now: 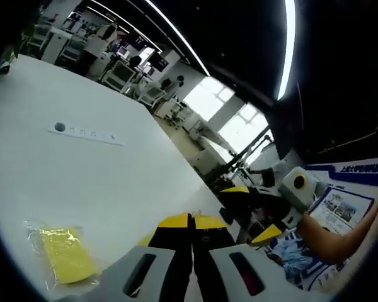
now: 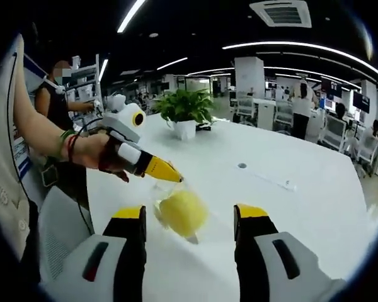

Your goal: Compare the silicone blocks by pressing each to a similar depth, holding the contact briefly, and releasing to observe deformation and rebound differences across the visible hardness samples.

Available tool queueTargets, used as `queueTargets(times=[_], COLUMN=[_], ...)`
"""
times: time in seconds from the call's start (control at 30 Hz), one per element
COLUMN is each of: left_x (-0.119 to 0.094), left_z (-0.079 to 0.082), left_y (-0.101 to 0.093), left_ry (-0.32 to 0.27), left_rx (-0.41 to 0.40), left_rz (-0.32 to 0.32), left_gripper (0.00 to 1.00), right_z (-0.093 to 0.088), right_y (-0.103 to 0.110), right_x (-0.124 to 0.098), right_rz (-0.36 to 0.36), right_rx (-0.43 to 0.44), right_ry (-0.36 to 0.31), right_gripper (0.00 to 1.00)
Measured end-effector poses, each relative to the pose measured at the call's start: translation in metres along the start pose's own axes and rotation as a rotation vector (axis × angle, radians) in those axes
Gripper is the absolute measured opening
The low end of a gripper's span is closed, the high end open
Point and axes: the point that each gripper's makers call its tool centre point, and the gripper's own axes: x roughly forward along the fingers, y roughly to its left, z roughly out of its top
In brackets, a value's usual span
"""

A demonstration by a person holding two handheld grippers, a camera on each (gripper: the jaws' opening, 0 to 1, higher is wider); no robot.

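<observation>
on a big white table (image 2: 290,207), open-plan office behind. yellow silicone block in clear wrap (image 2: 183,212) lying flat near the table's near edge, framed between the right gripper's jaws in the right gripper view. same block at lower left in the left gripper view (image 1: 66,253), apart from that gripper's tips.

right gripper (image 2: 190,217): jaws spread wide, nothing between the pads, sitting back from the block, no contact visible. left gripper (image 1: 191,220): jaws pressed together, yellow tips meeting, holding nothing. seen from the right gripper view the left gripper (image 2: 166,172) comes in from the left, held in a hand (image 2: 91,151), closed tip just above or at the block's far edge; cannot tell if touching.

progress, judged: early. one wrapped sample visible, no dent or squash readable on it, wrap not visibly removed. press, hold, release and rebound check look still to do; other hardness samples not identifiable here, so the comparison is mostly ahead.

room: wide bare tabletop to the right and beyond. white strip with a dark dot (image 1: 85,132) well apart from the block. potted plant (image 2: 184,113) at the far end, well clear. table edge near on the left side, by the hand, so little margin there. people and desks well back.
</observation>
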Motion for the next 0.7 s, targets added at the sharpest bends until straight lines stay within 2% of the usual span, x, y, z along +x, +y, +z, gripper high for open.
queueTargets(times=[0.27,0.43,0.7], left_x=[0.012,0.017,0.023], left_z=[-0.018,-0.023,-0.027], left_y=[0.011,0.016,0.028], left_ry=[0.039,0.035,0.028], left_rx=[-0.017,-0.048,-0.095], left_rz=[0.013,0.015,0.029], left_gripper=[0.00,0.00,0.00], right_z=[-0.011,-0.017,-0.016], right_y=[-0.004,-0.005,-0.005], right_x=[-0.013,-0.021,-0.030], right_rz=[-0.041,-0.066,-0.099], right_rx=[0.066,0.090,0.123], right_ry=[-0.020,-0.030,-0.069], right_gripper=[0.55,0.54,0.52])
